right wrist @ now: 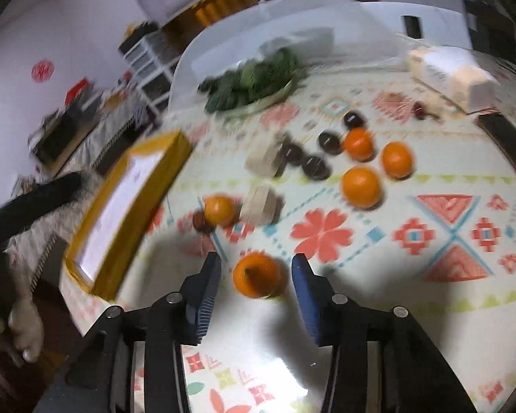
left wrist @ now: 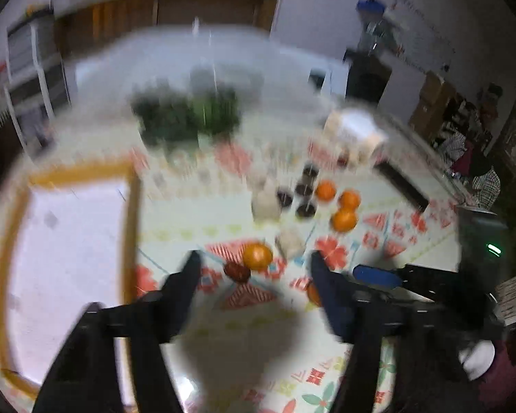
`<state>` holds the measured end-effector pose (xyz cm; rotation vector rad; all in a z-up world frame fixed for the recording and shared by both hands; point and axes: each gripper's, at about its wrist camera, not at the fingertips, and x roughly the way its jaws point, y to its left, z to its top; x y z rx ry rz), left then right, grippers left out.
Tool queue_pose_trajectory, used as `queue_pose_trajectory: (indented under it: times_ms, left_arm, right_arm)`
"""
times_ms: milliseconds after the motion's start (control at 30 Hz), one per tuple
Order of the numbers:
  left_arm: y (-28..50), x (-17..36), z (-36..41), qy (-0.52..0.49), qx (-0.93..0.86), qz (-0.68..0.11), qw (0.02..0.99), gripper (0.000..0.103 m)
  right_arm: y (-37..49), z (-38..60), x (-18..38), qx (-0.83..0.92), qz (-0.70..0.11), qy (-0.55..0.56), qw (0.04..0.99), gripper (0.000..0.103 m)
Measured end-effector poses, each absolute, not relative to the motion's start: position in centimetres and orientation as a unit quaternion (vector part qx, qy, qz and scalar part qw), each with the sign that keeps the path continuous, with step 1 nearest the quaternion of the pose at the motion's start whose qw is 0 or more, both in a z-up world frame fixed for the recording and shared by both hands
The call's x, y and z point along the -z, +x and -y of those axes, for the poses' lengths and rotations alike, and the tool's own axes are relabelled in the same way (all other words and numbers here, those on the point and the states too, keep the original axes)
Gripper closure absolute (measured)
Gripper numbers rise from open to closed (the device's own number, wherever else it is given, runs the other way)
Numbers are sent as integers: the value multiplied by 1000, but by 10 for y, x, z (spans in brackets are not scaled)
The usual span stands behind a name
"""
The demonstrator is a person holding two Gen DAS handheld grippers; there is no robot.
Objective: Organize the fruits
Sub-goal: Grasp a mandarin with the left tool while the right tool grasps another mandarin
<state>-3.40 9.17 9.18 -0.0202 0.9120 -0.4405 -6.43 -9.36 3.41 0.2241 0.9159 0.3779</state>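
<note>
Now we centre the right gripper (right wrist: 256, 277) on the orange (right wrist: 257, 275) at lower centre; its jaws straddle it, apparently not yet touching. We close squarely. Left gripper (left wrist: 254, 268) stands apart, empty, near another orange (left wrist: 257, 256).

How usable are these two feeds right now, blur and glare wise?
Left wrist view: heavy motion blur, greens and tray smeared. Right wrist view: sharper, nearest orange readable between the right gripper fingers; glare patch on the tablecloth below it.
</note>
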Motion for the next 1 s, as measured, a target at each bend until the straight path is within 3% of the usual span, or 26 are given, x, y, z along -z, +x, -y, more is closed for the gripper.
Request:
queue_pose_trajectory:
  times_ms: [167, 700, 733, 767, 800, 1000]
  left_arm:
    - [-11, -46, -76, 4, 221, -458, 861, 48]
    - [16, -8, -36, 94, 228, -466, 850, 48]
    - [16, -7, -35, 97, 227, -467, 849, 50]
    - [16, -6, -33, 102, 225, -464, 850, 57]
    - [14, -6, -31, 112, 220, -460, 853, 72]
    - [4, -24, -38, 83, 212, -446, 866, 71]
  right_arm:
    - [-61, 78, -23, -186, -438, 59, 878, 57]
    - [-54, 69, -9, -189, -440, 32, 877, 62]
    - [-55, 70, -9, -189, -441, 34, 877, 62]
    - [-55, 70, -9, -189, -440, 35, 877, 62]
    - [-55, 71, -9, -189, -439, 37, 877, 62]
    - [-64, 75, -14, -180, -434, 44, 882, 64]
